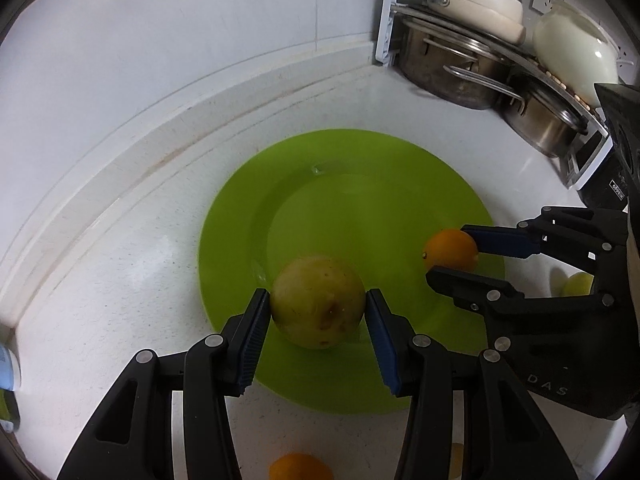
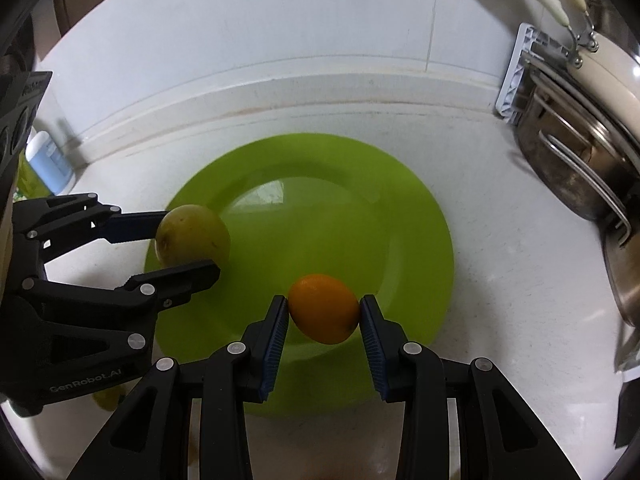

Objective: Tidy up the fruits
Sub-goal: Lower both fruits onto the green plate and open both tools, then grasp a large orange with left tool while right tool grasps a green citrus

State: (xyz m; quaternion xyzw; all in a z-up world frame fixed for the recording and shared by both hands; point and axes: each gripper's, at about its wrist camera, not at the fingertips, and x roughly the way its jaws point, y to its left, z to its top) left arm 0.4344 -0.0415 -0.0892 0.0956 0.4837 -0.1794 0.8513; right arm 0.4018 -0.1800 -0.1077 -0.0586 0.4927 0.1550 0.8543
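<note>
- Fruits are in both grippers right now: a yellow-green fruit (image 1: 318,302) sits squarely between the left gripper (image 1: 318,308) pads, and a small orange (image 2: 323,308) is pinched between the right gripper (image 2: 324,312) pads.
- Both grippers are clamped on their fruit, pads pressed against each side, no gap showing on either one.
- Key relation: each fruit lies dead ahead of its own gripper, right at the fingertips, and both hang over the near part of the green plate (image 1: 360,160).
- From the left gripper, the plate's open middle lies ahead and beyond the held fruit; the orange is off to its right, near that rim.
- From the right gripper, the plate's middle is again straight ahead, with the yellow-green fruit away to its left, over the plate's left edge.
- The two fruits are well apart, so my read is neither hand blocks the other when it lets go.
- The orange's long axis runs roughly across the pads; it could roll once freed.
- I cannot tell whether either fruit touches the plate or hangs just above it.
- Another orange (image 1: 300,468) waits below the left gripper, off the plate, and a pale fruit (image 1: 576,284) lies behind the right gripper.
- Likely next: lower and release both onto the plate.
</note>
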